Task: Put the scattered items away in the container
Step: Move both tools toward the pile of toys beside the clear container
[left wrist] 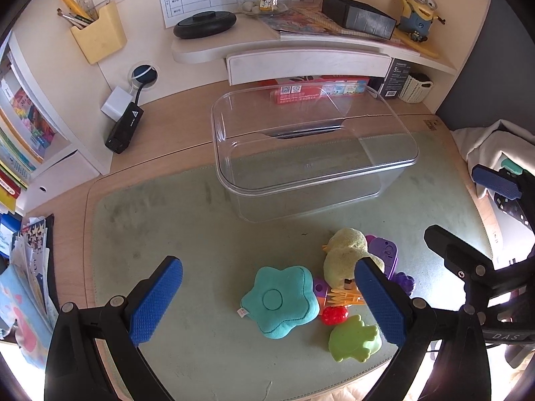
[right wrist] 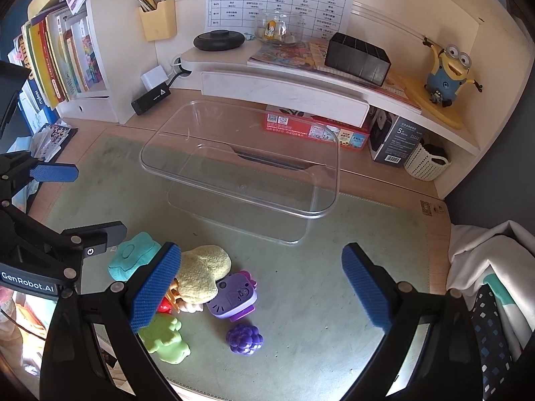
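Clear rectangular plastic container (left wrist: 314,153) stands empty; toys lie scattered before it.
Both grippers' fingers (left wrist: 157,300) gape wide, holding nothing; first pick probably the teal star-shaped plush (left wrist: 279,300).

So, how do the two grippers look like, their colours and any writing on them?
Both grippers, left and right, have black angular frames with silver rivets and flat fingers covered by blue textured pads. The left frame carries white "GenRobot.AI" lettering in the right wrist view.
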Tool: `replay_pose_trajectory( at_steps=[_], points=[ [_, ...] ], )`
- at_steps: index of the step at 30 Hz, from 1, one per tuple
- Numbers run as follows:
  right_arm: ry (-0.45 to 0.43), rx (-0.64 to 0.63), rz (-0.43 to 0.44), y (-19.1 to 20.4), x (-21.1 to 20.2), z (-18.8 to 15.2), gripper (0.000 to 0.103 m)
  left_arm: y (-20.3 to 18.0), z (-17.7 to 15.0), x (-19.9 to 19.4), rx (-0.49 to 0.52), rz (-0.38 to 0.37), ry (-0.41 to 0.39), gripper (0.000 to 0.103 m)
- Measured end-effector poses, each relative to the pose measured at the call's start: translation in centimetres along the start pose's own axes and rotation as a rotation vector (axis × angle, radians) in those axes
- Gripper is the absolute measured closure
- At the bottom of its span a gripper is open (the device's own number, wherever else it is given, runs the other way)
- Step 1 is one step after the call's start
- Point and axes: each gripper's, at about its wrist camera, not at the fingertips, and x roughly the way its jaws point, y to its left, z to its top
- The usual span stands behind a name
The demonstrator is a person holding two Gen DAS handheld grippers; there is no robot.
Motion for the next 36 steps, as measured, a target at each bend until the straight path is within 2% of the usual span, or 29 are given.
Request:
replay_pose_trajectory(
  at_steps=[9,19,36],
  points=[
    [0.051,0.008,0.002,-0.6,1.4,1.5,0.007,0.9,1.8,0.2,-0.018,0.019,0.018,0.002],
    [0.134,0.045,0.030,-1.6,3.7,2.5,0.007,1.7,2.9,0.8,-0.054,-0.005,0.031,0.002],
    [0.154,0.041,0.017,-1.6,4.3,3.4,0.007,1.9,4.3,2.2,-0.087,-0.005,0.089,0.002]
  ],
)
